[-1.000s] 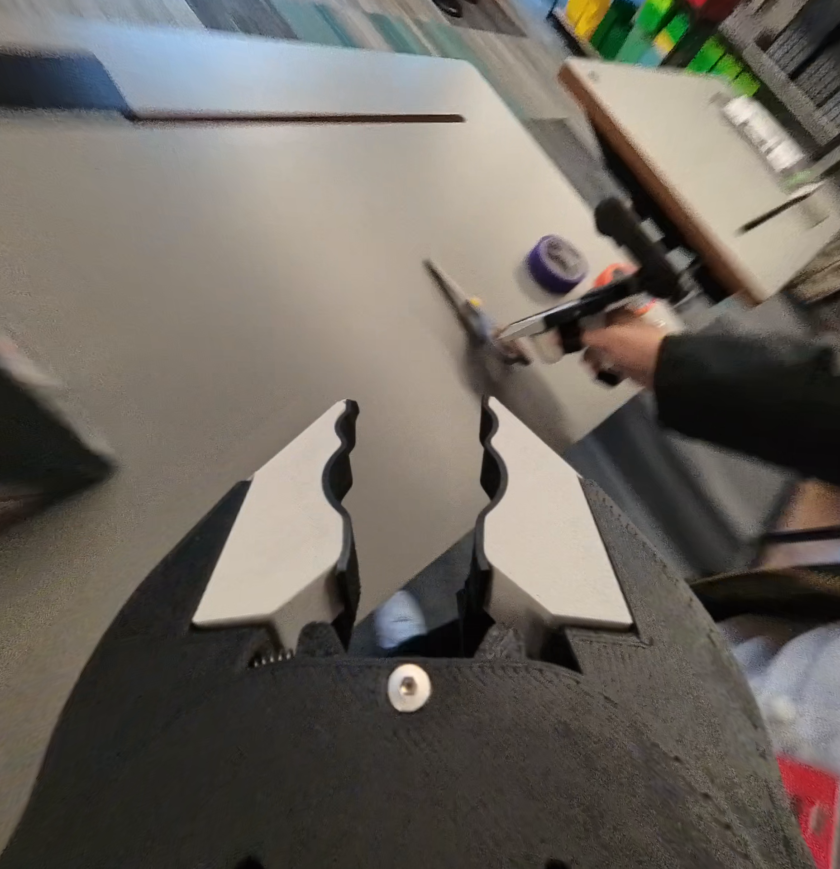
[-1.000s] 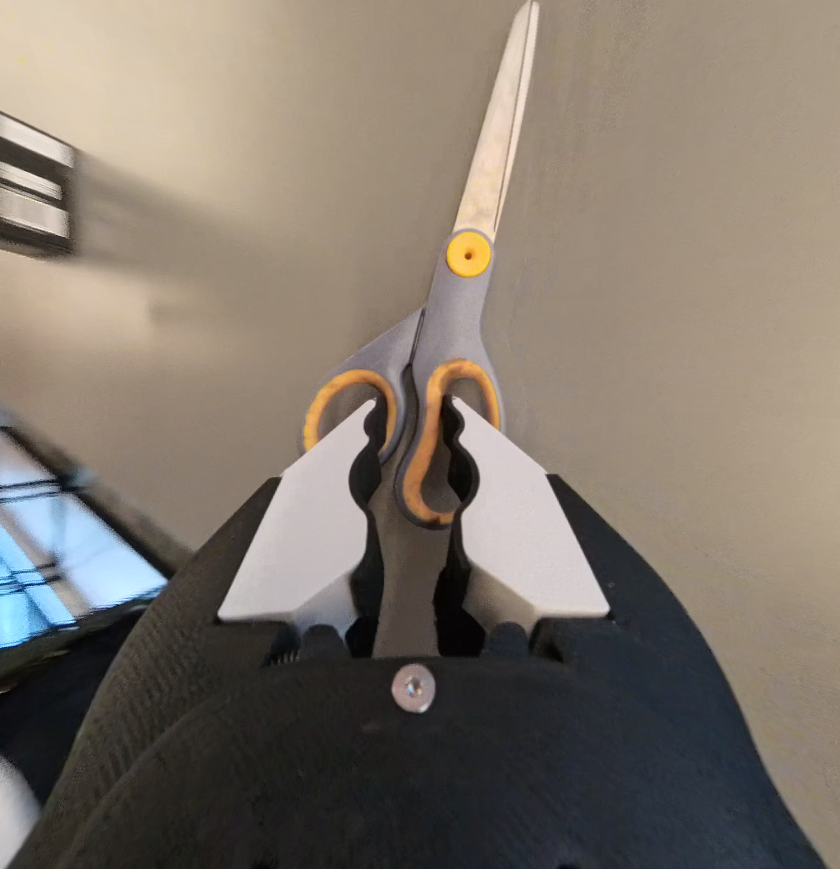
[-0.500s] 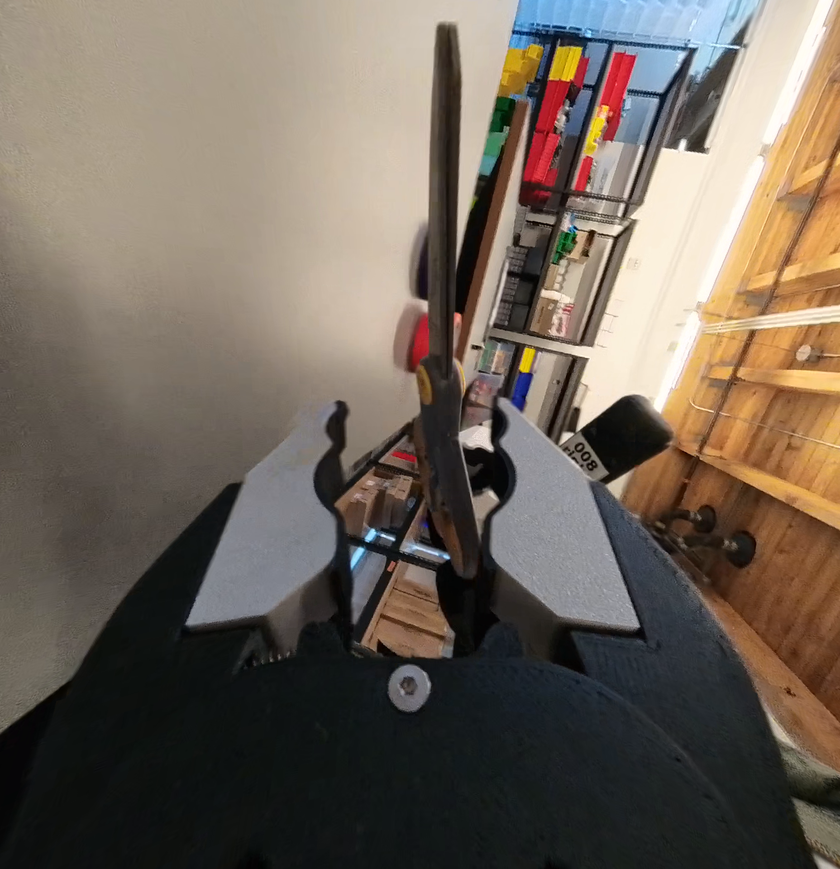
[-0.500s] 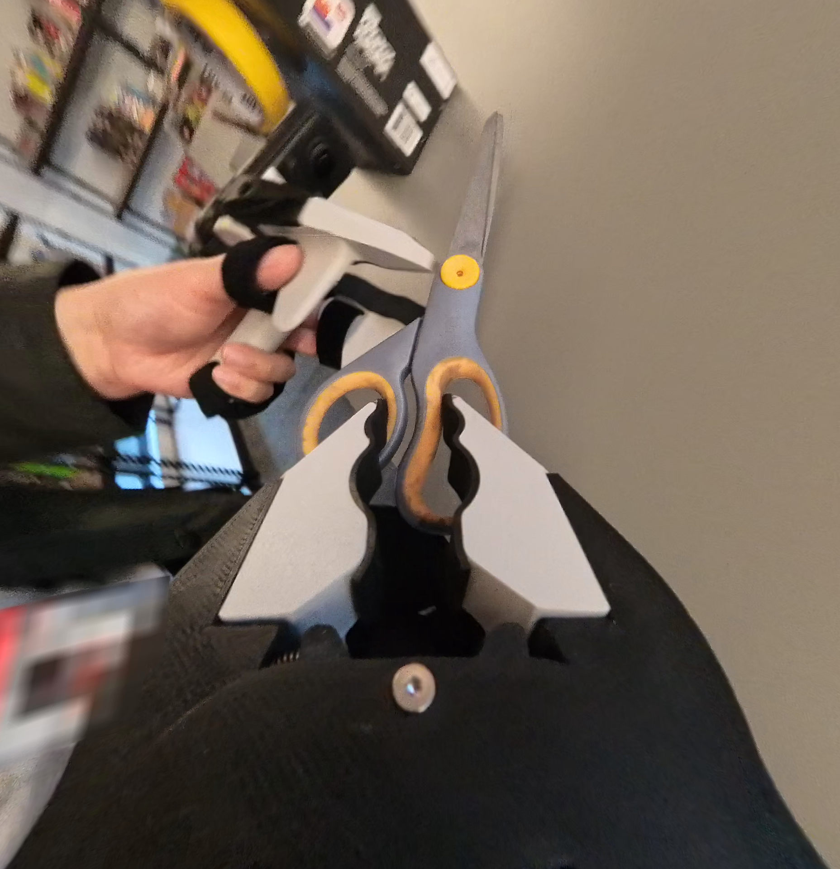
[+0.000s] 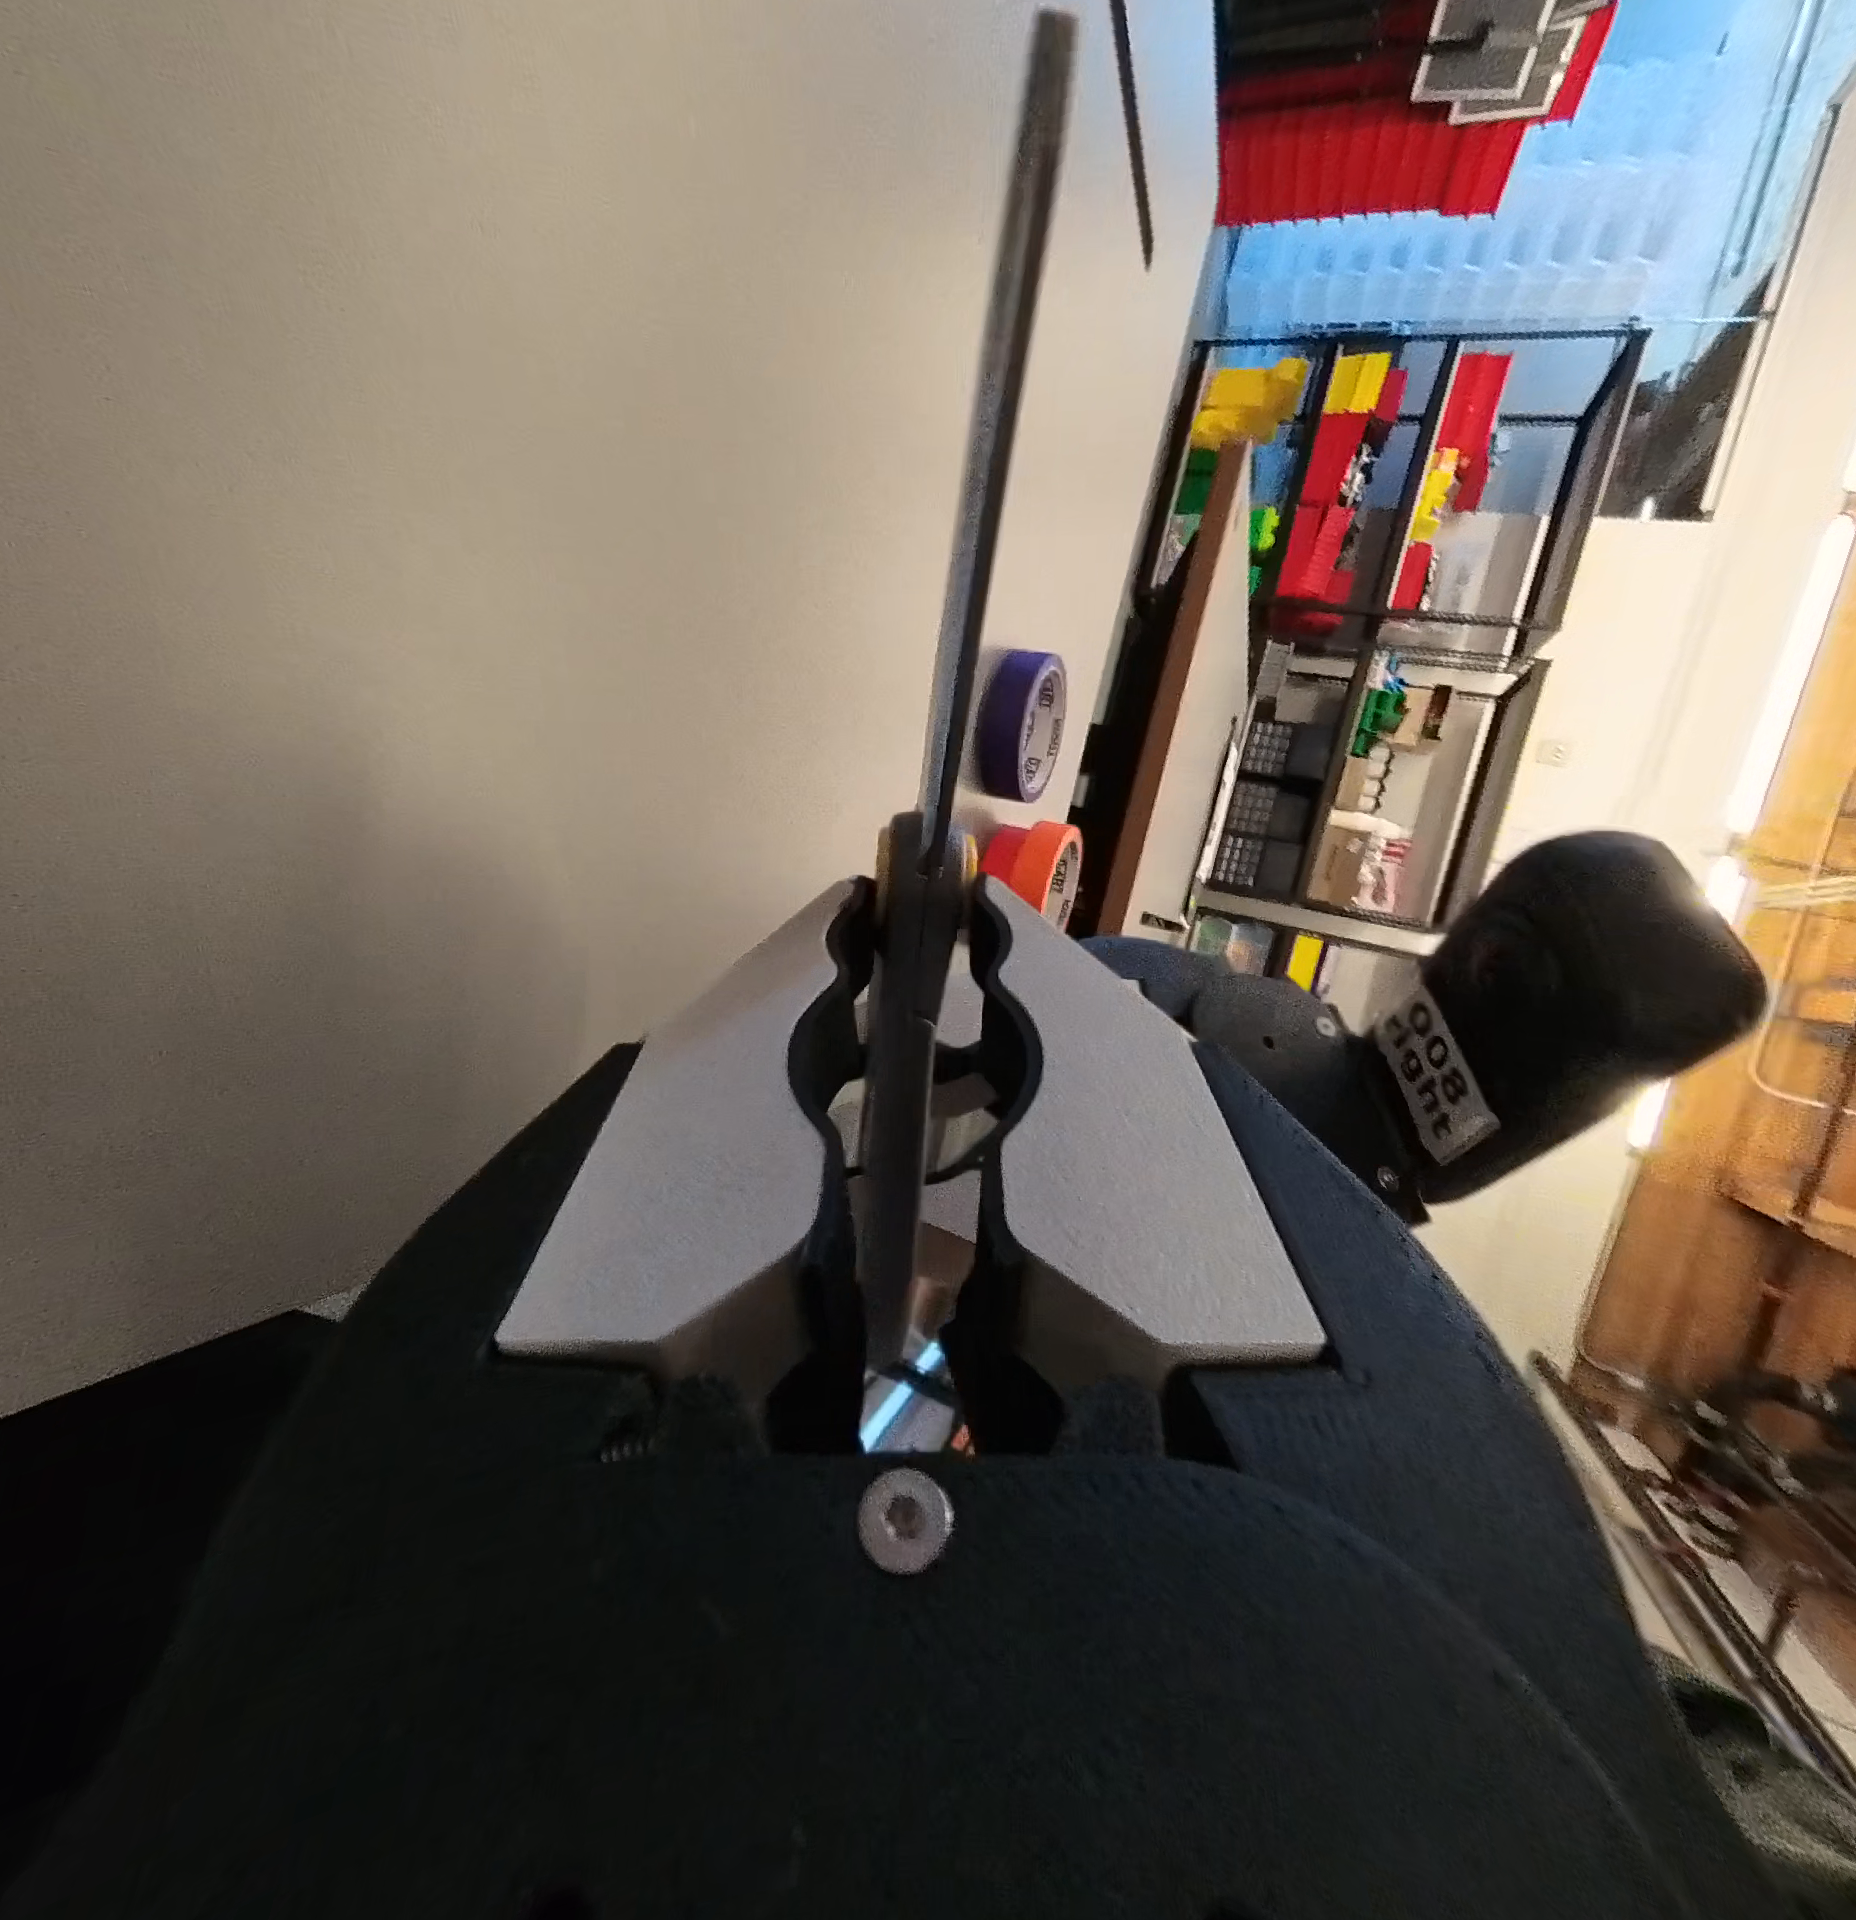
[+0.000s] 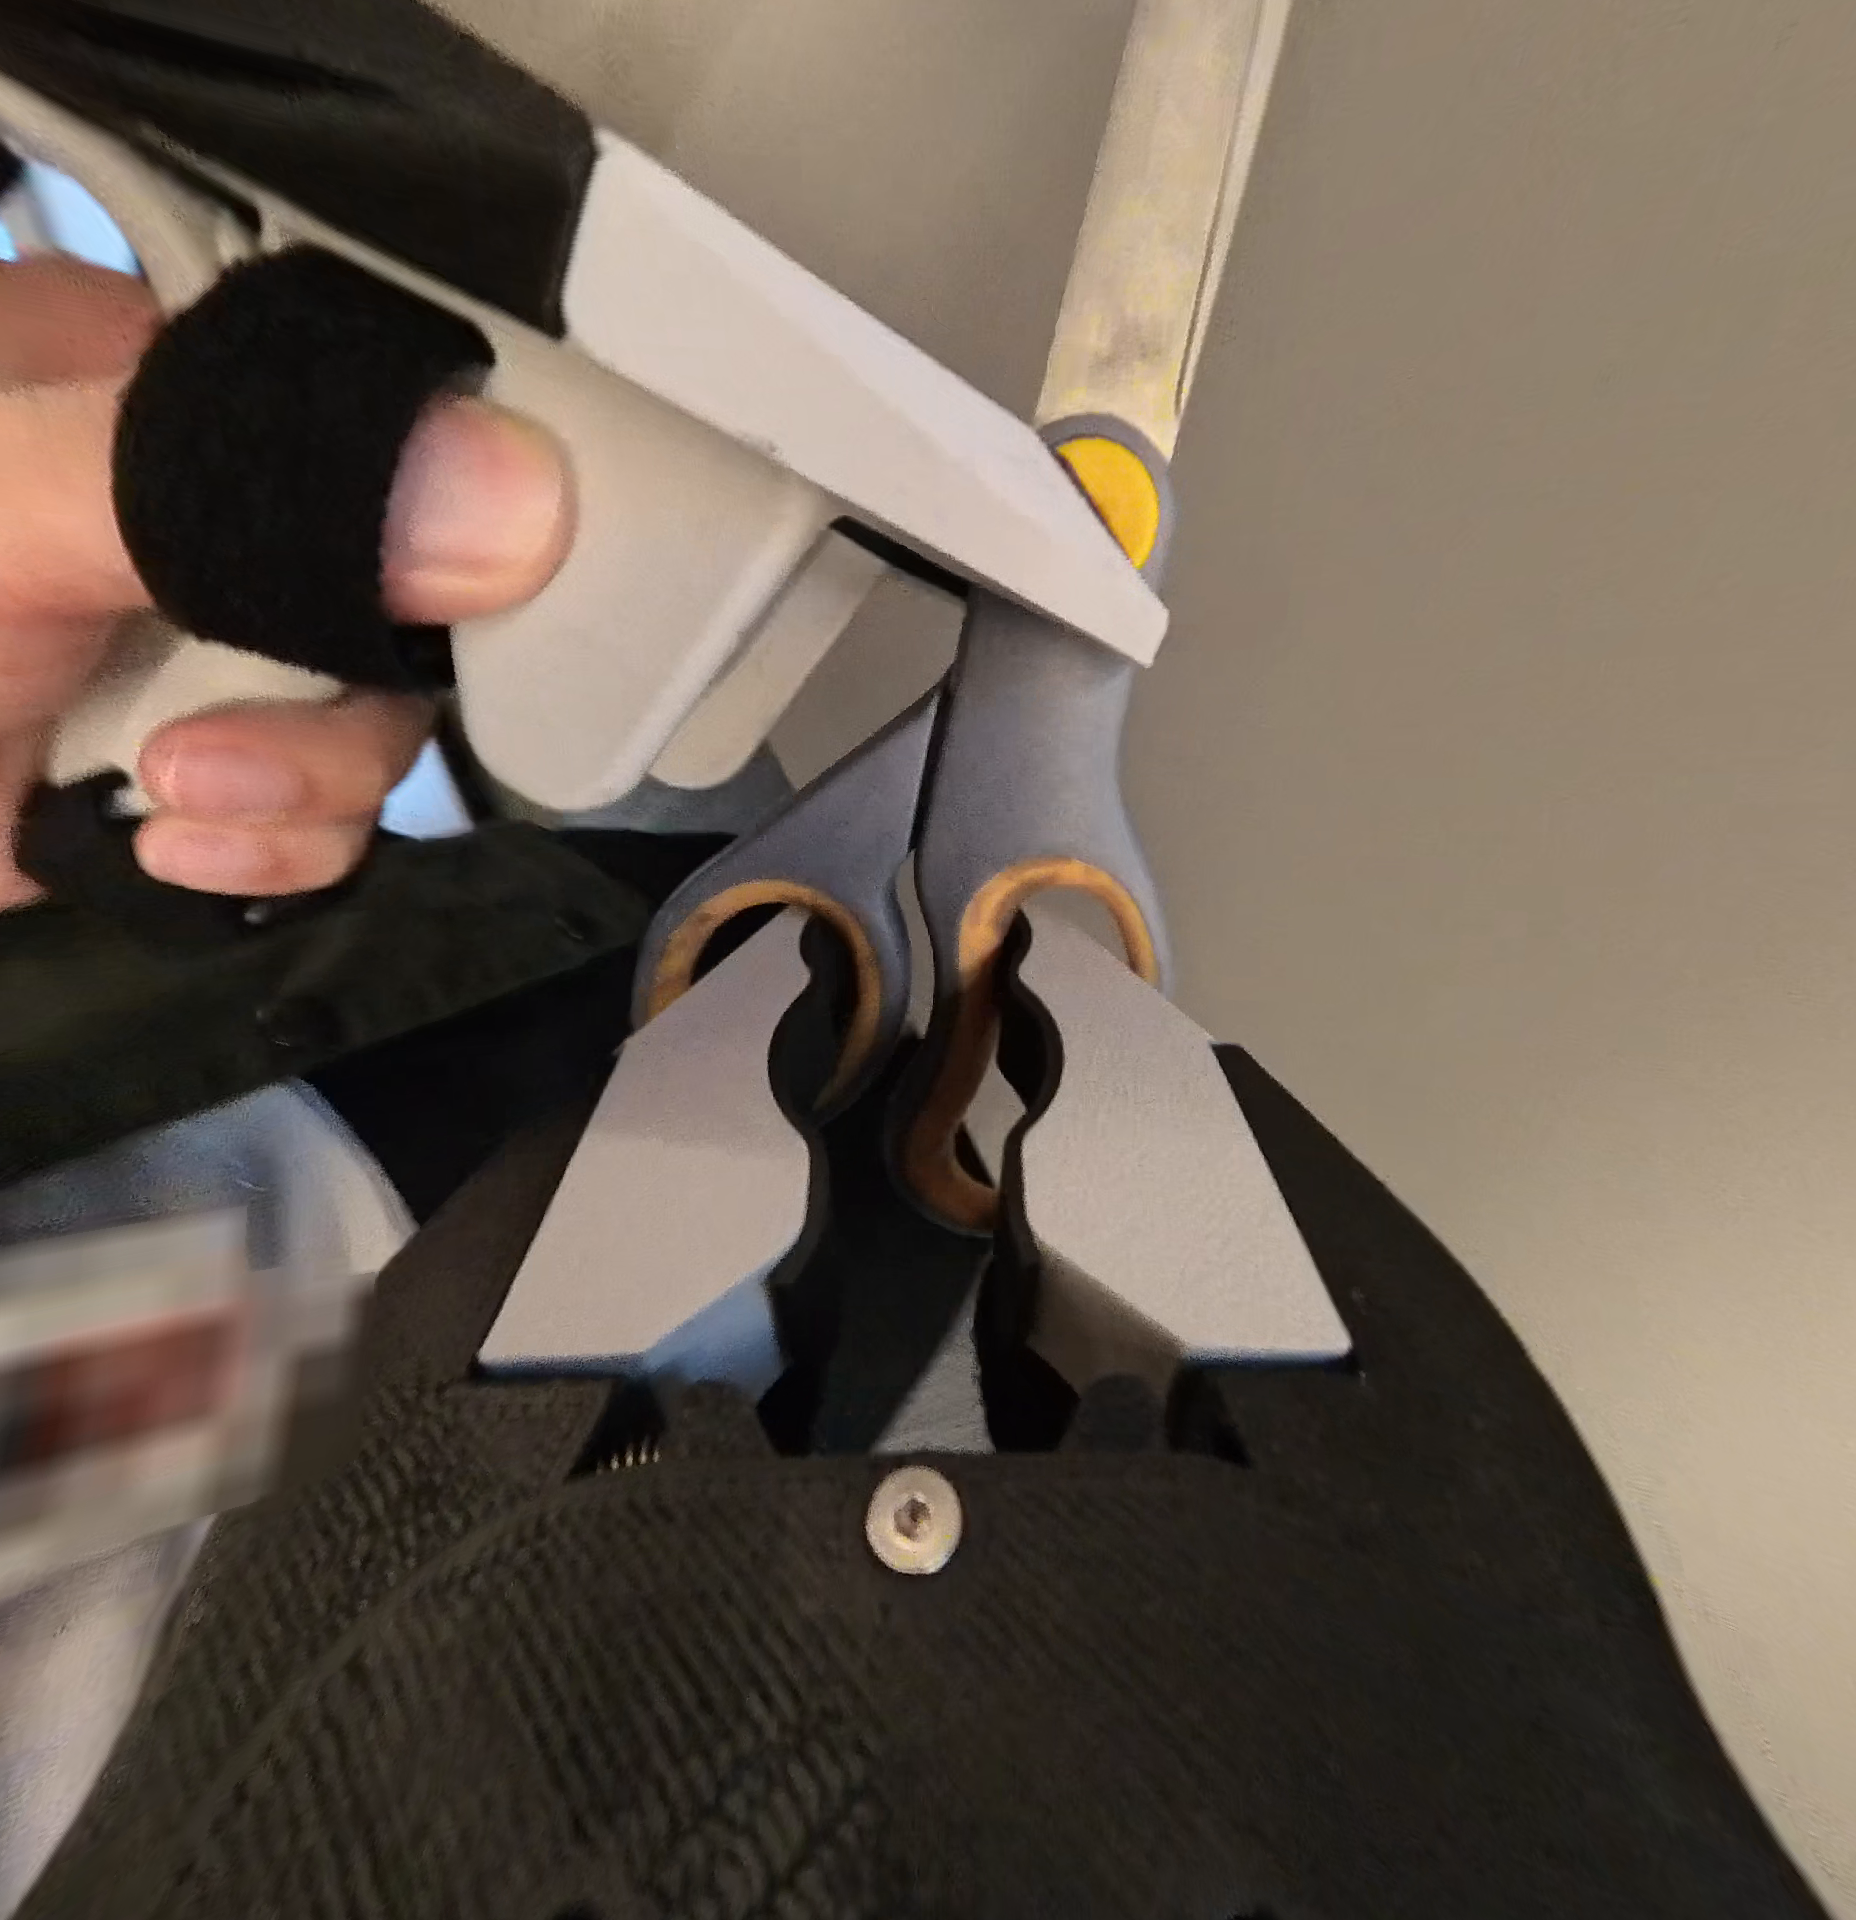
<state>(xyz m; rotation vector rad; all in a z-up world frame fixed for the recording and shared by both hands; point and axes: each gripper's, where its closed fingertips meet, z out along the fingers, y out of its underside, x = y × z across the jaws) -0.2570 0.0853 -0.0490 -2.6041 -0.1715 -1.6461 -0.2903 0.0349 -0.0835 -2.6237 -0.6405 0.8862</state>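
Grey scissors with yellow-lined handles and a yellow pivot (image 6: 1017, 727) are held above the beige table (image 6: 1526, 623) by both grippers. My right gripper (image 6: 908, 945) is shut on the inner bars of the handle loops. My left gripper (image 5: 921, 914) is shut on the scissors (image 5: 997, 416) at the pivot, seen edge-on with the blades pointing up and away. In the right wrist view a white finger (image 6: 851, 447) of the left gripper covers the pivot from the left, and a hand (image 6: 62, 582) works its trigger. The right gripper's black body (image 5: 1568, 997) shows just behind the left fingers.
A purple tape roll (image 5: 1023, 727) and an orange tape roll (image 5: 1038, 868) lie on the table (image 5: 384, 520) near its far edge. Beyond stand a second table (image 5: 1184, 665), wire shelves with coloured bins (image 5: 1371, 520) and a wooden wall (image 5: 1817, 935). Across from one pair of fingers to the other is roughly 7 centimeters.
The left gripper, open over the table a second ago, has come to the scissors and shut on them at the pivot. The right gripper has kept hold of the handles throughout.
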